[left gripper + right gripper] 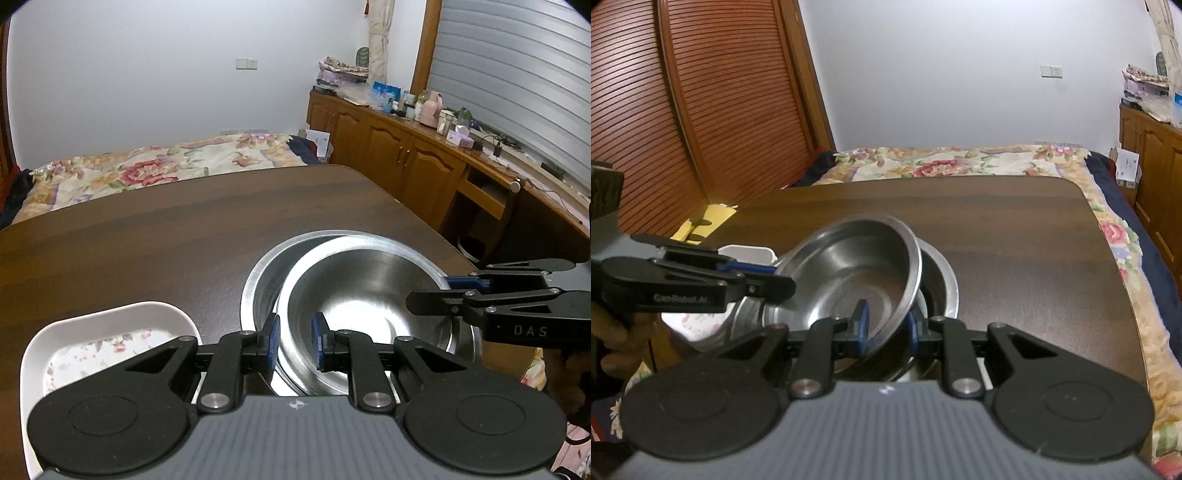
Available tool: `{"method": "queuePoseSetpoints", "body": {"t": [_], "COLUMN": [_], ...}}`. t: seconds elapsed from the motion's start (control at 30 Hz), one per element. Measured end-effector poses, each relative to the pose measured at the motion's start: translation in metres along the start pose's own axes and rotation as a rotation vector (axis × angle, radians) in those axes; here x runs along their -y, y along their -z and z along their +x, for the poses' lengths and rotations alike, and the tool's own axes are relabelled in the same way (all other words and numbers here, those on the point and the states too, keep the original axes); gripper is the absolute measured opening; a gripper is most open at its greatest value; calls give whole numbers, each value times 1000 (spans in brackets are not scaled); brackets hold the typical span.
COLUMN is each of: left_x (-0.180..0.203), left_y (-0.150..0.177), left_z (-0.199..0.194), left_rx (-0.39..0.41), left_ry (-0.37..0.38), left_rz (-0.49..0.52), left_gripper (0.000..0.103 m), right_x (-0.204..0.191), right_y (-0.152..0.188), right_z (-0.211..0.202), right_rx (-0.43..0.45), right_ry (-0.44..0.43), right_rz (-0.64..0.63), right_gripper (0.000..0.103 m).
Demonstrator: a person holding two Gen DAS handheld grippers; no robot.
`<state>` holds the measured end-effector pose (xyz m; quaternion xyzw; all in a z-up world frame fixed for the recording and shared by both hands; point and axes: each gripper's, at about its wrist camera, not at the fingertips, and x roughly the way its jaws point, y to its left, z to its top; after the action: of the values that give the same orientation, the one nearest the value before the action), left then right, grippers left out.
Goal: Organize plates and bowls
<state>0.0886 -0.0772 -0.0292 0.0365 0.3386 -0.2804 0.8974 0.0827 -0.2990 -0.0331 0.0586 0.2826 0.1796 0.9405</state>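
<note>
A steel bowl (354,291) tilts inside a larger steel bowl (262,280) on the dark wooden table (147,240). My left gripper (295,343) straddles the tilted bowl's near rim, jaws a little apart around it. My right gripper (436,295) reaches in from the right at the bowl's right rim. In the right wrist view the tilted bowl (857,269) leans over the larger bowl (942,284); my right gripper (886,328) straddles its near rim, and my left gripper (764,280) is at its left rim. A white floral dish (107,339) lies to the left.
The white dish (750,254) peeks out behind the left gripper. A bed with a floral quilt (155,170) lies beyond the table's far edge. Wooden cabinets (399,151) with clutter stand at the right. A slatted wooden door (701,92) is at the left.
</note>
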Motion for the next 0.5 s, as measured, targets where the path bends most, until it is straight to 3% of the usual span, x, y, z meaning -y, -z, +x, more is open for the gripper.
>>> {"method": "queuePoseSetpoints", "body": {"t": [0.5], "left_x": [-4], "left_y": [4], "left_z": [-8], "left_rx": [57], "left_ry": [9], "left_rz": [-22], "left_gripper": [20], "right_x": [7], "right_y": [3], "right_z": [-3], "right_rx": [47], "right_ry": [6], "right_rz": [40], "right_gripper": [25]}}
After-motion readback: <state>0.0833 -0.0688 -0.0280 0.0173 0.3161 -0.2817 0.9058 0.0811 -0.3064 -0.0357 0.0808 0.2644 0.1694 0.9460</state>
